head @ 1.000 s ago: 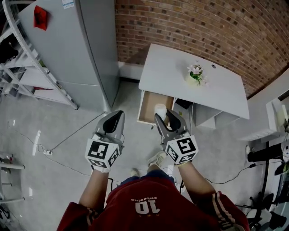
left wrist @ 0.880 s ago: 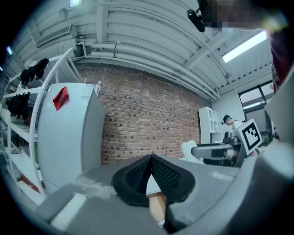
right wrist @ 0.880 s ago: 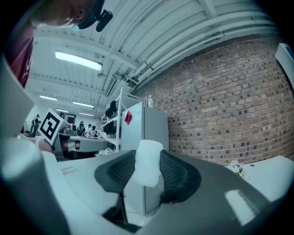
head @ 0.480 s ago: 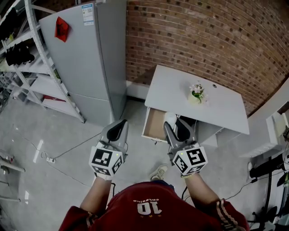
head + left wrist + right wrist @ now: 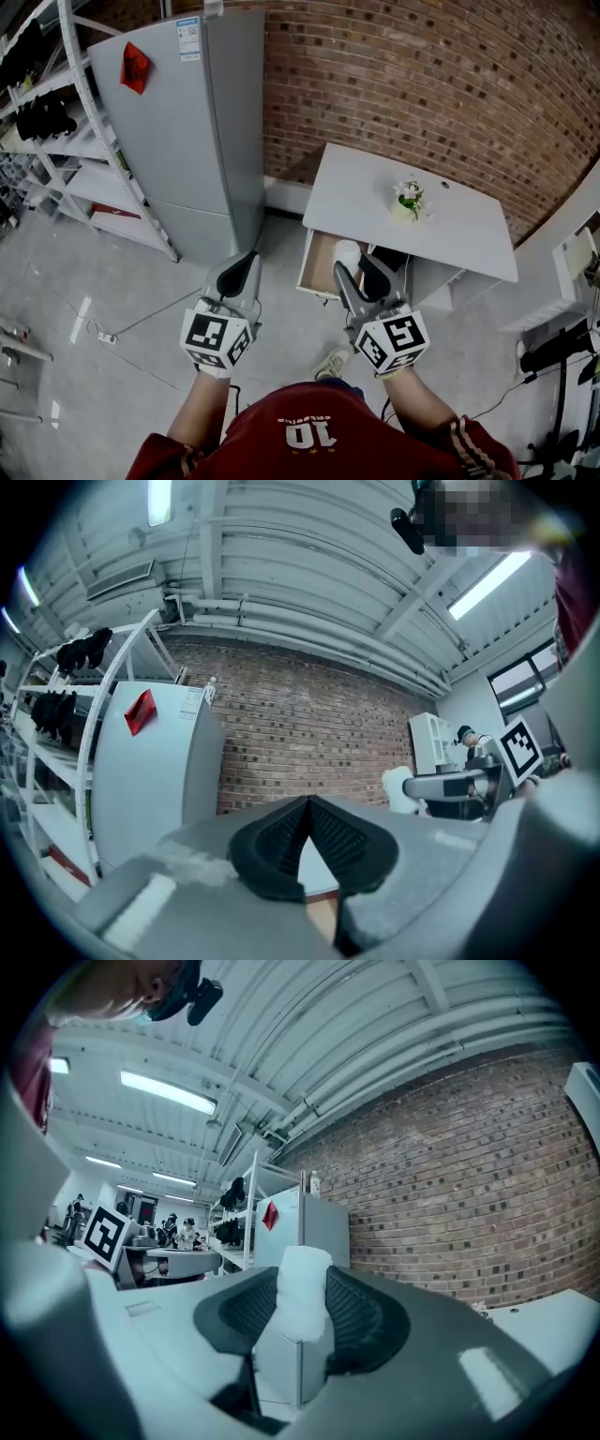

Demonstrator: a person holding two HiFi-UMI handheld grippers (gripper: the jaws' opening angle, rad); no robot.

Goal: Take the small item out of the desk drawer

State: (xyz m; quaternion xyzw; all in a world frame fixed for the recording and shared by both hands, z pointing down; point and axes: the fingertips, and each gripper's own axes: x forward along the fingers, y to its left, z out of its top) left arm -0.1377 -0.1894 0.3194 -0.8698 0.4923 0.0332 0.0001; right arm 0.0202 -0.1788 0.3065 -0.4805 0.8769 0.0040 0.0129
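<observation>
**Desk:** What differs from a second ago?

**Operator:** Not the grip. My right hand-held gripper [image 5: 354,265] was clamped on the small white item [image 5: 347,250] then, and it is clamped on it now. What changed is my view. The head view has swung up, so more of the brick wall [image 5: 422,75] and the whole front of the fridge [image 5: 202,122] show. The table [image 5: 450,230] sits further right in the picture. The item shows over the right part of the open drawer [image 5: 317,265], close to the table's near edge, much as before.

**Desk:** Give me a count.

**Operator:** Two hand-held grippers and one small item. There is one drawer, pulled out, and one table with one flower pot [image 5: 407,200] on it. One fridge stands to the left.

**Desk:** How does the item sit?

**Operator:** In the right gripper view it stands upright between the two ribbed pads, pressed from both sides. Its top pokes past the tips, with the fridge and the wall behind it.

**Desk:** And your arms?

**Operator:** My left forearm [image 5: 201,405] and right forearm [image 5: 410,401] reach forward side by side. The marker cubes face me and the jaws point away. The left hand-held gripper [image 5: 249,259] hangs over the floor [image 5: 122,281], left of the drawer and apart from it. Its pads meet at the tips with nothing between them.
</observation>
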